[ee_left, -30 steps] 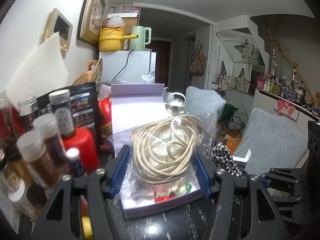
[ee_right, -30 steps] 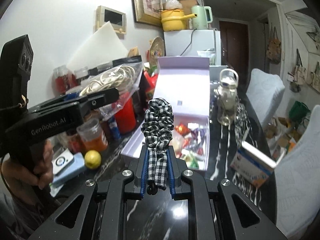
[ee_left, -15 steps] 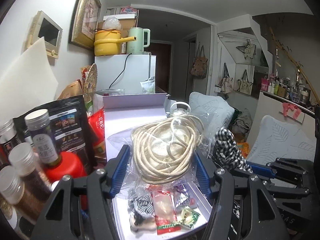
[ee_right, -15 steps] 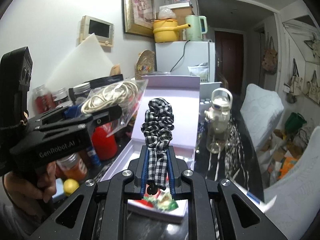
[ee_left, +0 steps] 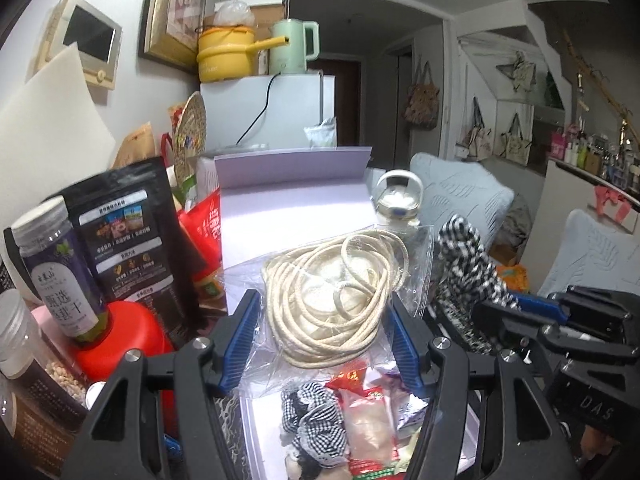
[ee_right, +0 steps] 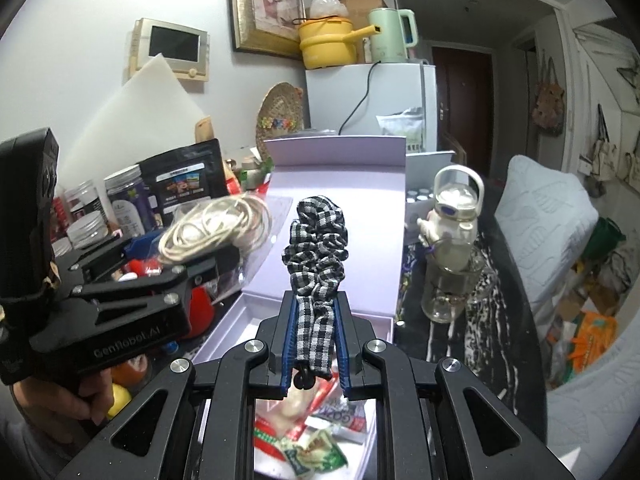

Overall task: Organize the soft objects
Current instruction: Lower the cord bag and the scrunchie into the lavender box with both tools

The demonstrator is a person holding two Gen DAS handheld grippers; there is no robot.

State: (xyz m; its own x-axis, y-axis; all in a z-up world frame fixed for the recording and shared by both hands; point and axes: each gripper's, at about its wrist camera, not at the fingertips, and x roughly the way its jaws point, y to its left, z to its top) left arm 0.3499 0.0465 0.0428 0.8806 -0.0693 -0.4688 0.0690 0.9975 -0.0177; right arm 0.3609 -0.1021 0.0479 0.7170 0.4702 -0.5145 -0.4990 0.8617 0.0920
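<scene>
Two tools are raised over the open lilac box. Left tool clamps a clear bag of coiled cream rope between its blue pads, bag held above the box interior. Right tool is closed tight on a black-and-white checked scrunchie, which stands upright from the pads. Box bottom holds snack packets and a second checked scrunchie. Jars and a black pouch crowd the tabletop left of the box.
</scene>
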